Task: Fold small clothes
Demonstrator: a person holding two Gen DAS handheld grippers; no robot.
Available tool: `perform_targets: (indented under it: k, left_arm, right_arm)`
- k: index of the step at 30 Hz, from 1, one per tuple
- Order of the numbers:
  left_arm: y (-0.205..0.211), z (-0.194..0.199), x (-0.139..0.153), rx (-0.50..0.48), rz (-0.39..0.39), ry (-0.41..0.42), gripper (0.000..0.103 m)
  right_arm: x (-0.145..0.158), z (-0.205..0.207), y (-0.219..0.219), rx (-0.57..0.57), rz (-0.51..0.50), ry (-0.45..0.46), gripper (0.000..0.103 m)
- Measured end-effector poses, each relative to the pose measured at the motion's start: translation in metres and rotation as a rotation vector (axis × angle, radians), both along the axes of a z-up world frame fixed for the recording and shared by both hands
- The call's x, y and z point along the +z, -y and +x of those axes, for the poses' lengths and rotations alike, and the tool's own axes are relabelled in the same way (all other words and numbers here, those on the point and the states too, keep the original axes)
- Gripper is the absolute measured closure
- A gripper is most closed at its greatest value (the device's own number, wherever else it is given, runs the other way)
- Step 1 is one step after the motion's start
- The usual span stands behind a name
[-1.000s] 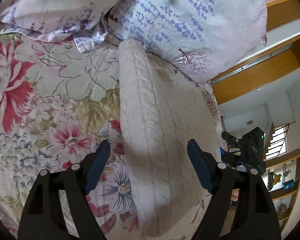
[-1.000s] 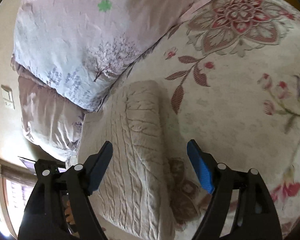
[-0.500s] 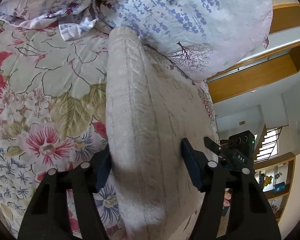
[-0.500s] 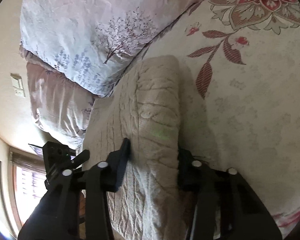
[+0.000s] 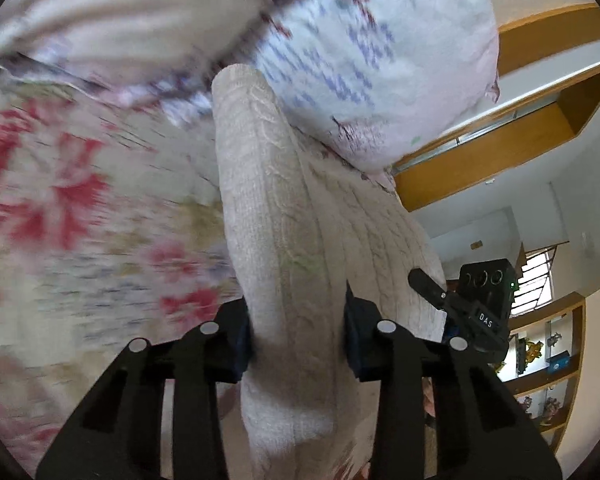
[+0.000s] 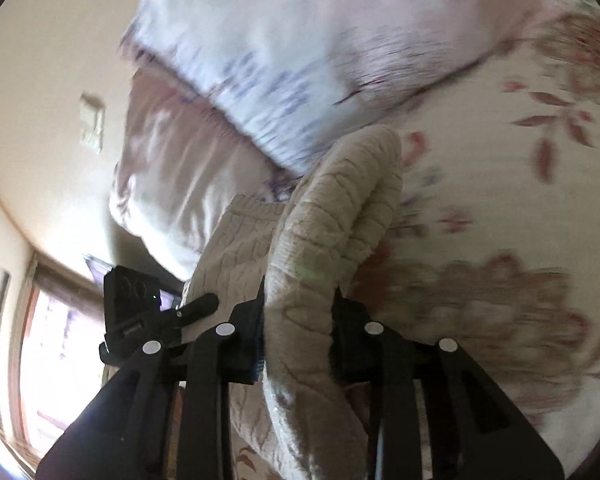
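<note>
Knitwear, a cream cable-knit piece (image 5: 284,216), lies on the floral bedspread (image 5: 72,208) against the pillows (image 5: 380,64), with one edge pinched up by both tools. The left hand-held gripper (image 5: 298,344) is clamped on a thick ridge of it, and the right hand-held gripper (image 6: 298,332) grips a bunched fold of the same garment (image 6: 340,208). Both bites look bulky and shallow, so I judge the knit could slide out once it is carried over. The blurred bedding suggests speed; uneven pulling may skew the fold, or the far end may snag the nearest pillow.
</note>
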State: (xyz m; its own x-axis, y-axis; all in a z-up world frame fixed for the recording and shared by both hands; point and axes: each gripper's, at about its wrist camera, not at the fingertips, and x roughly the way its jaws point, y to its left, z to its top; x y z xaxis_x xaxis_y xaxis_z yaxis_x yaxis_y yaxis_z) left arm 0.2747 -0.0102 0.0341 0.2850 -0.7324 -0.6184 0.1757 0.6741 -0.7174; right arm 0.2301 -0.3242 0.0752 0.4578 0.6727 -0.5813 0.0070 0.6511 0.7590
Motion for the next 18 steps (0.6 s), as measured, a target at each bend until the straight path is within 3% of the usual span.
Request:
perform_targets:
  k: [6, 9, 10, 13, 18]
  left_arm:
    - [-0.078, -0.013, 0.005, 0.084, 0.072, 0.031, 0.064]
    - [-0.101, -0.012, -0.018, 0.148, 0.141, -0.016, 0.06]
    - [-0.105, -0.011, -0.024, 0.155, 0.138, -0.035, 0.058]
    - [-0.12, -0.015, -0.035, 0.163, 0.047, -0.038, 0.056]
    - [-0.117, -0.02, -0.032, 0.151, 0.075, -0.009, 0.049]
  right_arm:
    - [-0.005, 0.013, -0.074, 0.108, -0.083, 0.064, 0.076]
    - [-0.038, 0.022, -0.104, 0.164, -0.211, -0.034, 0.072]
    - [-0.044, 0.023, -0.106, 0.158, -0.234, -0.05, 0.066]
    - [-0.046, 0.025, -0.091, 0.14, -0.155, -0.085, 0.065]
    - [-0.03, 0.031, -0.067, 0.041, -0.126, -0.051, 0.062]
